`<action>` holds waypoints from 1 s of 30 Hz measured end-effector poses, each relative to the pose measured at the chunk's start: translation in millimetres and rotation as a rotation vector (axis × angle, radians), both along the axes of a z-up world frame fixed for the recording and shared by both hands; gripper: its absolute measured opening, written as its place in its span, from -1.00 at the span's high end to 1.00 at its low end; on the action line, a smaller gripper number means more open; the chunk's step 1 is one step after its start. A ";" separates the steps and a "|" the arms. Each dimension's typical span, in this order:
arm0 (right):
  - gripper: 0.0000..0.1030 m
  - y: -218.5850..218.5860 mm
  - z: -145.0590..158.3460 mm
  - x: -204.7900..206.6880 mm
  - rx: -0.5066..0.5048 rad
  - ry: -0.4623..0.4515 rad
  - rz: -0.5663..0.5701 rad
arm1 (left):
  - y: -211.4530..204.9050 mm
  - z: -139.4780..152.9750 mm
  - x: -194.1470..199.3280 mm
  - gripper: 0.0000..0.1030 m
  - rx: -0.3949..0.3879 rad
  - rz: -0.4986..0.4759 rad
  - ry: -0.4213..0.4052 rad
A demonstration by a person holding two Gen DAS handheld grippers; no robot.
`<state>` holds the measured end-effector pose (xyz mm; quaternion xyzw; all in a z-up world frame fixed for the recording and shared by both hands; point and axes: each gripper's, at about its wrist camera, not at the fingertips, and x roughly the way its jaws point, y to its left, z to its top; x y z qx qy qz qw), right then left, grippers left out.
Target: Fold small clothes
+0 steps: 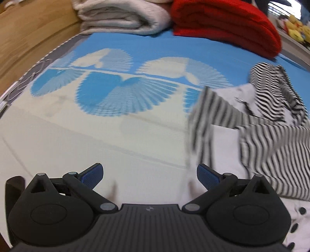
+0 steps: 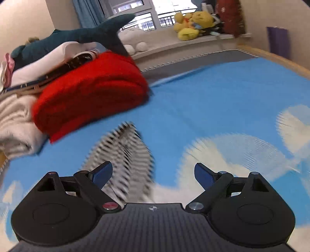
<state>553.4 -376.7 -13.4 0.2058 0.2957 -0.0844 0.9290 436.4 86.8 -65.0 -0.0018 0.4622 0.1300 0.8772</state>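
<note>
A small black-and-white striped garment point(image 1: 257, 124) with white panels lies crumpled on the blue-and-white patterned mat point(image 1: 120, 93), at the right of the left wrist view. My left gripper point(image 1: 150, 175) is open above the mat, its right finger near the garment's left edge, nothing between the pads. In the right wrist view a striped part of the garment point(image 2: 124, 157) sticks up just ahead of my right gripper point(image 2: 153, 173), nearer its left finger. That gripper is open and holds nothing. Both views are motion-blurred.
A folded red blanket point(image 1: 226, 25) and a folded cream blanket point(image 1: 120, 17) lie at the mat's far side. A plush shark point(image 2: 77, 36) rests on the pile. Yellow plush toys point(image 2: 191, 23) sit on a window ledge. A wooden edge point(image 1: 29, 34) borders the mat at left.
</note>
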 end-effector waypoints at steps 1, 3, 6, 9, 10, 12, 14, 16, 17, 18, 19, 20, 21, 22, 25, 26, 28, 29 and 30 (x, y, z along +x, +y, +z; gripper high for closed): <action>-0.79 5.4 -1.4 19.8 0.002 0.005 -0.002 | 7.6 -0.5 -0.3 -0.99 0.002 0.013 0.003; -0.79 20.2 -10.7 63.1 -0.034 0.026 -0.004 | 19.1 -1.9 -1.4 -0.99 0.007 0.027 0.013; -0.79 44.0 -33.6 121.1 -0.198 0.058 -0.008 | 29.2 -7.5 -3.9 -0.99 0.022 0.021 0.037; -0.79 54.9 -60.3 162.0 -0.294 0.090 -0.032 | 32.7 -10.5 -3.5 -0.99 -0.004 0.012 0.060; -0.79 56.7 -69.0 173.5 -0.306 0.106 -0.042 | 31.9 -11.2 -3.2 -0.99 -0.030 0.005 0.067; -0.79 58.9 -88.0 195.2 -0.318 0.139 -0.043 | 28.3 -13.2 -1.5 -0.99 -0.073 -0.015 0.084; -0.47 61.2 -107.0 209.6 -0.346 0.201 -0.047 | 21.4 -15.6 1.2 -0.99 -0.081 -0.034 0.092; 0.88 56.1 -116.5 212.5 -0.322 0.228 -0.079 | 14.3 -16.2 2.4 -0.99 -0.075 -0.049 0.094; 0.89 52.0 -112.9 210.9 -0.289 0.217 -0.093 | 11.5 -16.2 2.6 -0.99 -0.081 -0.053 0.095; 0.89 49.0 -102.2 205.4 -0.279 0.174 -0.119 | 9.5 -16.7 3.3 -0.99 -0.095 -0.056 0.097; 0.89 47.4 -87.2 198.7 -0.288 0.121 -0.125 | 7.5 -17.2 3.6 -0.99 -0.116 -0.059 0.106; 0.89 47.6 -70.6 191.9 -0.294 0.070 -0.116 | 6.0 -17.6 4.3 -0.99 -0.142 -0.064 0.113; 0.89 46.3 -47.9 181.4 -0.288 0.017 -0.091 | 4.3 -17.0 4.5 -0.99 -0.156 -0.067 0.114; 0.89 45.4 -30.1 170.4 -0.275 -0.025 -0.064 | 2.8 -16.2 4.9 -0.99 -0.158 -0.063 0.110; 0.89 53.8 32.7 110.0 -0.271 -0.159 0.107 | 1.3 -8.5 3.1 -0.99 -0.144 -0.035 0.073; 0.89 59.9 51.6 78.6 -0.279 -0.208 0.187 | 2.8 -5.5 2.1 -0.99 -0.149 -0.023 0.060; 0.89 73.9 77.2 2.7 -0.307 -0.294 0.389 | 6.5 1.8 -0.7 -0.99 -0.181 0.000 0.038; 0.87 79.7 81.6 -32.0 -0.319 -0.317 0.470 | 7.9 5.0 -2.5 -0.99 -0.205 0.003 0.029; 0.84 84.9 80.9 -75.1 -0.315 -0.324 0.573 | 7.9 7.6 -4.6 -0.99 -0.223 0.000 0.023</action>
